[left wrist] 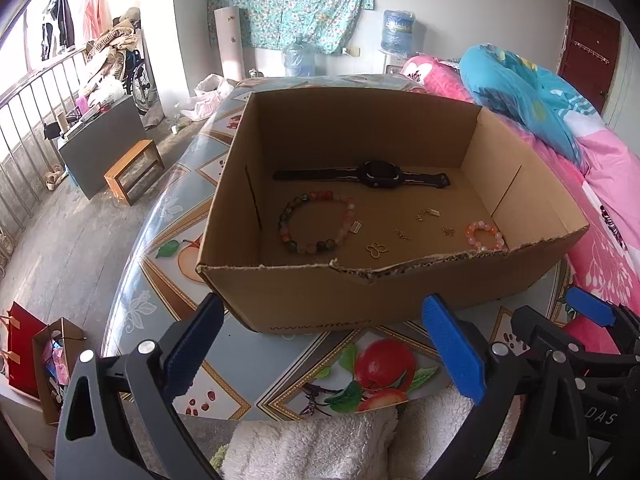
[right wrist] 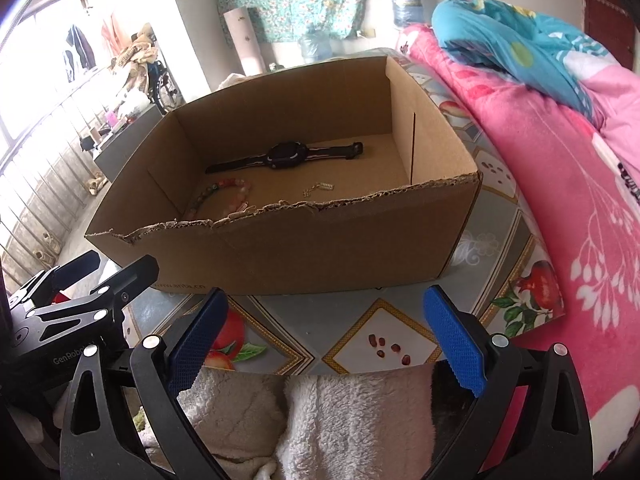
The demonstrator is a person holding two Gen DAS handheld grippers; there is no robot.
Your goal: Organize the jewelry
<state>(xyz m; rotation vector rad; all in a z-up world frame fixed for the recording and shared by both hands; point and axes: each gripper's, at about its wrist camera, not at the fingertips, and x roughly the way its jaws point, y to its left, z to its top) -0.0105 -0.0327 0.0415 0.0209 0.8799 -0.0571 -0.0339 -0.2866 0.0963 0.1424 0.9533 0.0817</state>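
Note:
An open cardboard box (left wrist: pixel 304 296) stands on the patterned table (left wrist: pixel 168 216). Inside lie a black watch (left wrist: pixel 376 175), a large multicoloured bead bracelet (left wrist: pixel 318 221), a small pink bead bracelet (left wrist: pixel 484 236), a gold butterfly charm (left wrist: pixel 377 249) and some small gold pieces (left wrist: pixel 427 213). My left gripper (left wrist: pixel 320 344) is open and empty, just in front of the box. In the right wrist view the box (right wrist: pixel 320 256), the watch (right wrist: pixel 286 156) and part of the large bracelet (right wrist: pixel 224 194) show. My right gripper (right wrist: pixel 326 340) is open and empty, in front of the box.
A pink and blue quilt (left wrist: pixel 600 168) lies to the right of the table. A white fleece cloth (left wrist: pixel 312 444) hangs at the near table edge. A small wooden stool (left wrist: pixel 134 170) and a grey cabinet (left wrist: pixel 100 144) stand on the floor at left. Paper bags (left wrist: pixel 36 356) stand at lower left.

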